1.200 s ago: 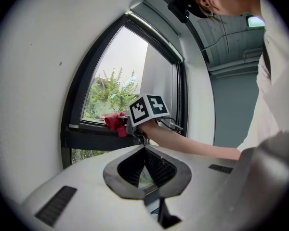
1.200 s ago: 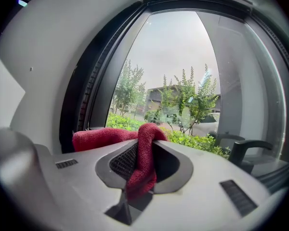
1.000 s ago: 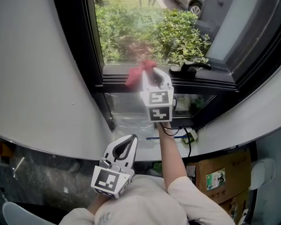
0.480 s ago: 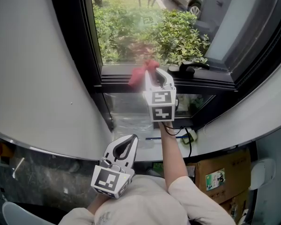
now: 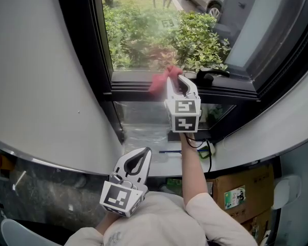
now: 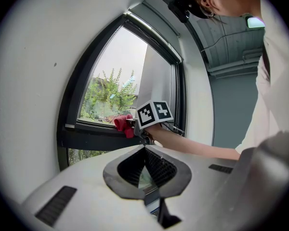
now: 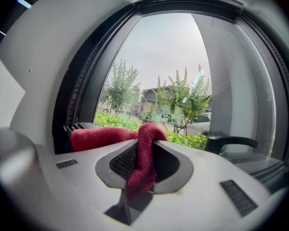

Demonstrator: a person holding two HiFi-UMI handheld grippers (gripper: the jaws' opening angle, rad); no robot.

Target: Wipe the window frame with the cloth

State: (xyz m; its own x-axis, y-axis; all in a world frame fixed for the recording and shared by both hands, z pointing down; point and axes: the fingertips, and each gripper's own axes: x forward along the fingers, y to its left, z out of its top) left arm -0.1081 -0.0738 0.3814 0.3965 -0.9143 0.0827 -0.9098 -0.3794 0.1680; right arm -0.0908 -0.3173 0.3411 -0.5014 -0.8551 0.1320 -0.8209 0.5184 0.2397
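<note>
A red cloth [image 5: 161,81] is pinched in my right gripper [image 5: 175,79], which is shut on it and holds it against the lower rail of the black window frame [image 5: 128,87]. In the right gripper view the cloth [image 7: 143,154] runs down between the jaws and trails left along the rail. From the left gripper view the cloth [image 6: 122,124] shows far off on the frame [image 6: 86,137]. My left gripper [image 5: 140,160] hangs low near the person's body, jaws closed with nothing between them.
A black window handle [image 5: 210,74] sits on the rail just right of the cloth, and again as the handle [image 7: 230,143]. White wall [image 5: 41,86] curves at the left. A cardboard box [image 5: 236,188] stands below right. Green bushes [image 5: 195,40] lie outside.
My right gripper has slid the red cloth to the right along the lower rail, nearer the handle. The left gripper has stayed in place.
</note>
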